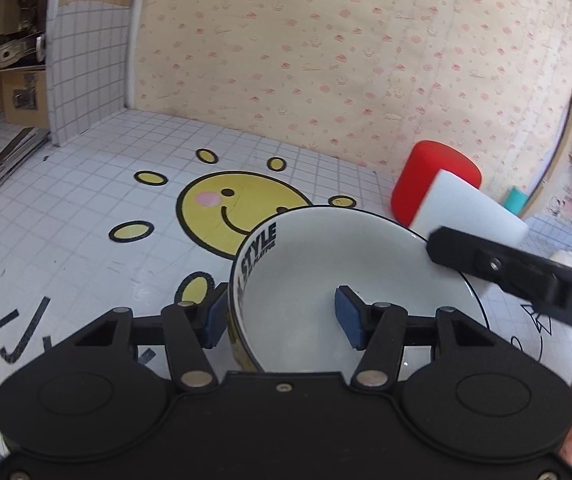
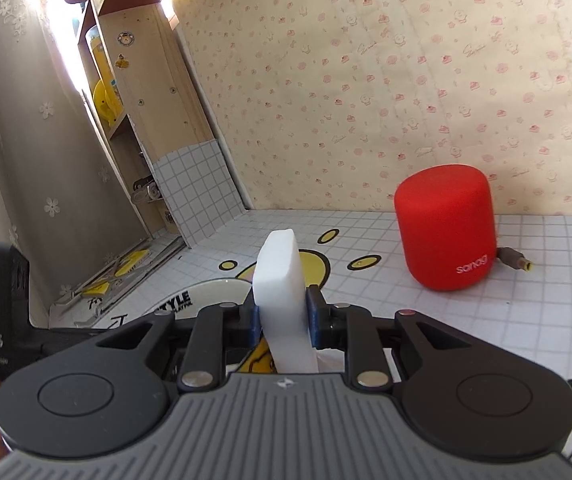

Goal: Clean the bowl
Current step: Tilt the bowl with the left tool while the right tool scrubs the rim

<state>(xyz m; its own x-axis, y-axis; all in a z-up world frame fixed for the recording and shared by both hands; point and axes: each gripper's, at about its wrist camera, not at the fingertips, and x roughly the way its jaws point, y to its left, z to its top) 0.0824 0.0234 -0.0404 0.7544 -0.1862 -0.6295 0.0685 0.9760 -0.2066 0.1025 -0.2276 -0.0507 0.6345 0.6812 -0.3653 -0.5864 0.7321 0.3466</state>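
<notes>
A white bowl point(image 1: 325, 264) with a black rim line and "STYLE" lettering stands on the tiled table. My left gripper point(image 1: 282, 318) is open around the bowl's near-left wall, one blue pad outside and one inside, with a gap to the inner pad. My right gripper point(image 2: 284, 316) is shut on a white sponge block point(image 2: 280, 292), held upright. In the left wrist view the sponge point(image 1: 465, 208) hangs over the bowl's far-right rim, with the right gripper's black finger in front of it. The bowl's rim point(image 2: 206, 294) shows low left in the right wrist view.
A red cylindrical speaker point(image 2: 445, 232) stands at the back right by the wall, with a cable plug point(image 2: 515, 260) beside it. A yellow smiley sticker point(image 1: 230, 212) lies on the table behind the bowl. A wooden shelf unit point(image 2: 138, 120) stands at the left.
</notes>
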